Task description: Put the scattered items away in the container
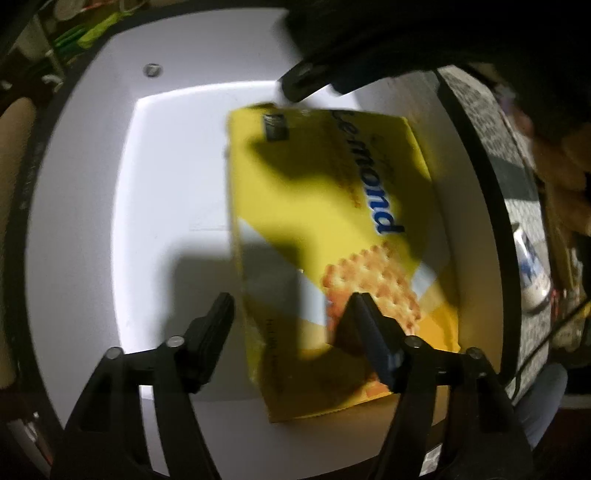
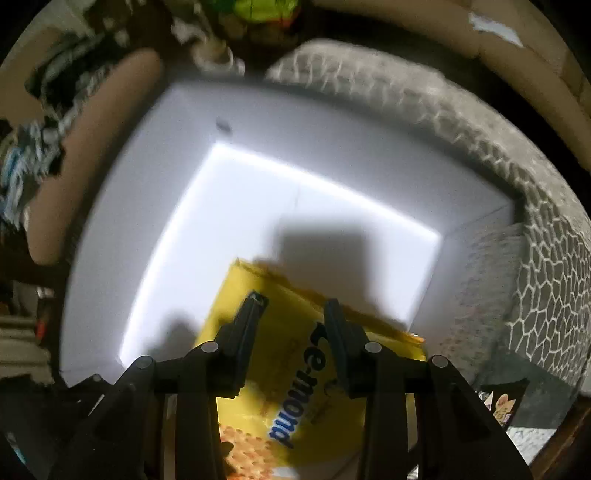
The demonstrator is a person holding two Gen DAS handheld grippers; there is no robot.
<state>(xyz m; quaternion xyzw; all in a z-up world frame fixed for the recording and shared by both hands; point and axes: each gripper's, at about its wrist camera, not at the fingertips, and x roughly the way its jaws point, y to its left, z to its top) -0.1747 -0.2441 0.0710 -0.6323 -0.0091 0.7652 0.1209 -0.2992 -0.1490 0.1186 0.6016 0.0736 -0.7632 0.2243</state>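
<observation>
**Yellow cracker box inside the white container**

Surface and room: a large white open-topped container (image 2: pixel 258 177) with smooth walls and a brightly lit floor is seen from above in both wrist views. A small round fitting (image 1: pixel 152 70) is set in its far wall. The container's dark rim is flanked on the right by a grey cloth with a pale cracked-web pattern (image 2: pixel 480 140). Tan cardboard (image 2: pixel 424 22) and mixed clutter are visible beyond; details there are too blurred to name. A white-and-blue can-like object (image 1: pixel 532 273) stands outside the right rim.

Edges and open room: most of the container floor to the left of the box and beyond it is bare, crossed only by shadows.

Task item: a yellow cardboard cracker box (image 1: pixel 332 206) with blue lettering and a printed cracker picture lies flat on the container floor, against the right wall.

Grippers: the left gripper (image 1: pixel 291 306) is held over the box's near end, jaws parted, one finger above the box face, the other over bare floor; nothing is gripped. The right gripper (image 2: pixel 295 306) is held above the box's far end, jaws partly parted, and nothing can be seen clamped between them.
</observation>
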